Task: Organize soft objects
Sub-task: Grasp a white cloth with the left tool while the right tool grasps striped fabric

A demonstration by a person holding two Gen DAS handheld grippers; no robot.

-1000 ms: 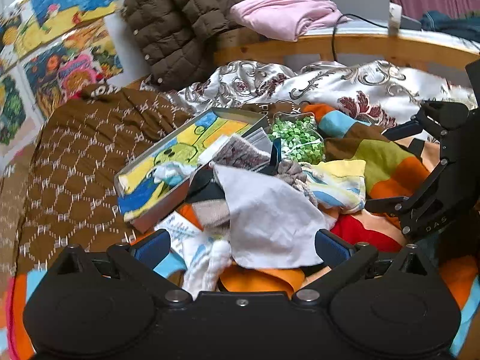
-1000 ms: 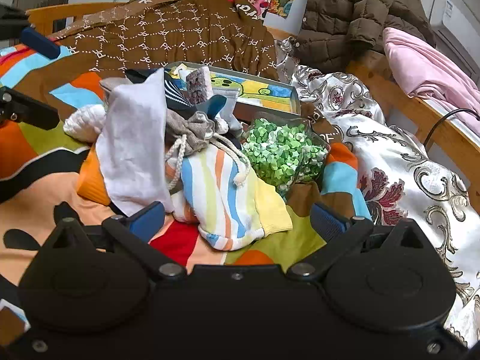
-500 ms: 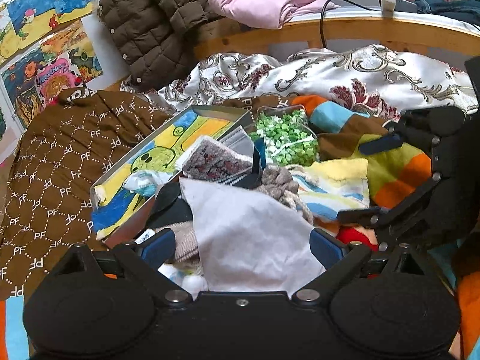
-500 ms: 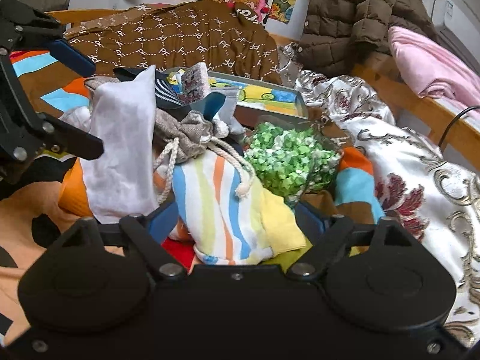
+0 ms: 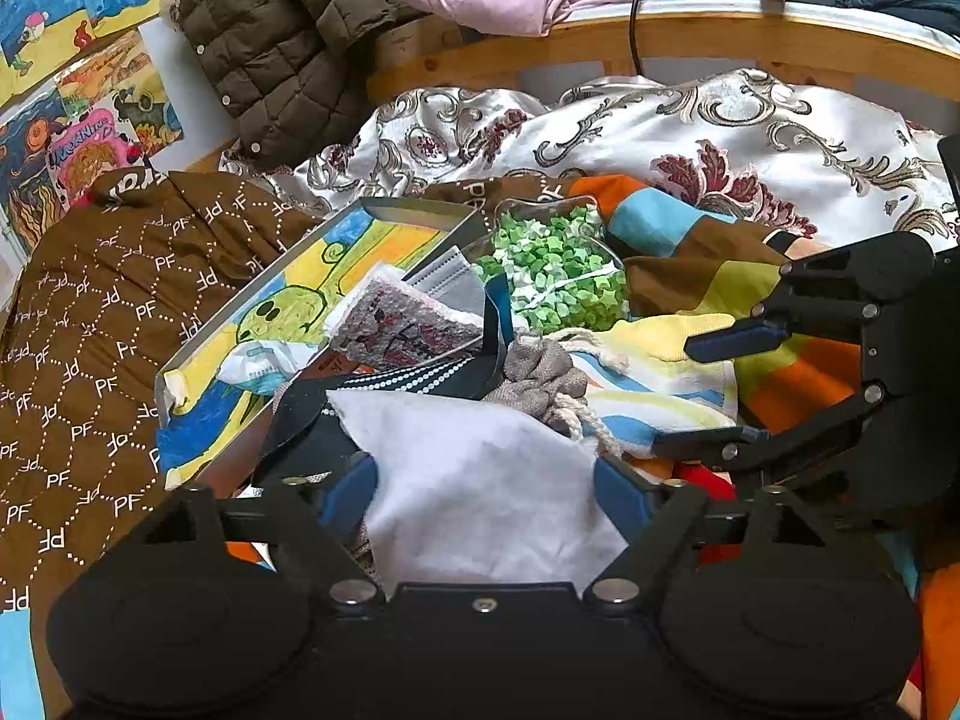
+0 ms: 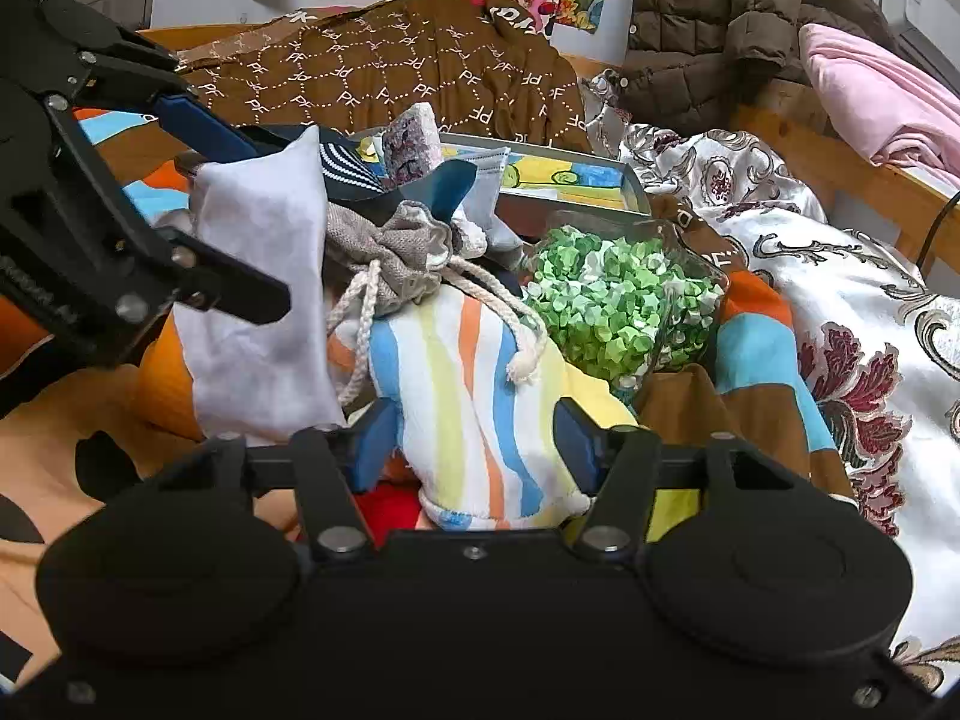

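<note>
Over the heap on the bed, my left gripper (image 5: 486,492) was closing around the white cloth (image 5: 480,498) and my right gripper (image 6: 474,441) around the striped towel (image 6: 474,396), neither yet pinched, so both next needed a firm squeeze before lifting

A plain white cloth (image 5: 480,498) lay crumpled at the front of a heap on the bed. Beside it sat a pastel striped towel (image 6: 474,408), with a grey drawstring pouch (image 6: 390,261) resting on top.

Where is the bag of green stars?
The bag of green stars lies mid-bed, right of the striped towel and just in front of the picture tray.
</note>
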